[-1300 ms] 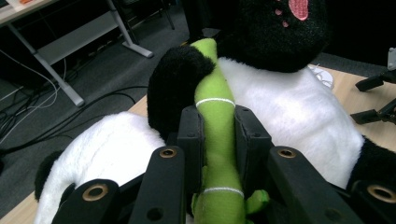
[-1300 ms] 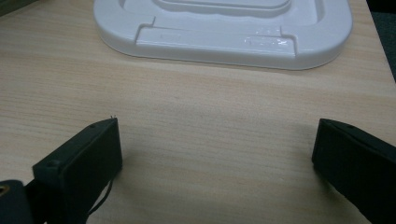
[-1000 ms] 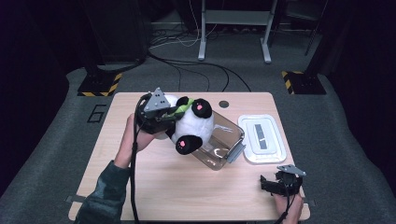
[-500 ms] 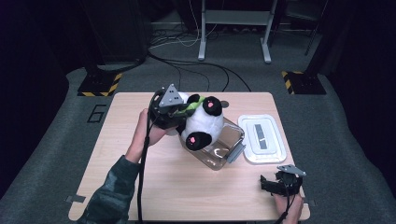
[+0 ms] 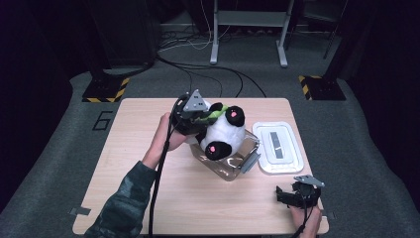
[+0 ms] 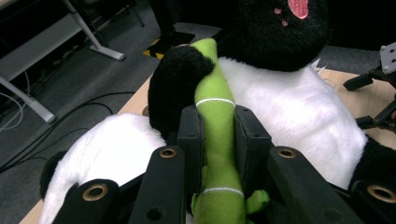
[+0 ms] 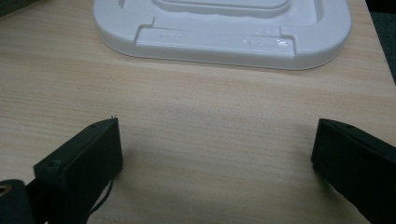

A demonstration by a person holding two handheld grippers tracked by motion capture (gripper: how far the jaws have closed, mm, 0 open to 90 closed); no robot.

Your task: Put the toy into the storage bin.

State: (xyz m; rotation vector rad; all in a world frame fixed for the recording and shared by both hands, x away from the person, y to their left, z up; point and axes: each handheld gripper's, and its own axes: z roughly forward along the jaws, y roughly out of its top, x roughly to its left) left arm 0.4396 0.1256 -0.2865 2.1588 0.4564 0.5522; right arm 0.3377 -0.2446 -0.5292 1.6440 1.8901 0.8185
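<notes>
Carried rightward over the clear box [image 5: 233, 161], the panda [image 5: 223, 134] hangs from the left gripper [image 5: 202, 119], pinched by its green stalk [image 6: 215, 135]; lower squarely, while the right gripper [image 5: 295, 195] rests spread near the desk's near right corner.

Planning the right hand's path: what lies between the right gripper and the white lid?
Only bare wooden table lies between the right gripper and the white lid, seen in the right gripper view.

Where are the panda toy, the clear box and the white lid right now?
panda toy [image 5: 224, 133]: high view, on its white belly.
clear box [image 5: 229, 171]: high view, on its near wall below the panda.
white lid [image 5: 289, 157]: high view, on its flat right rim.
</notes>
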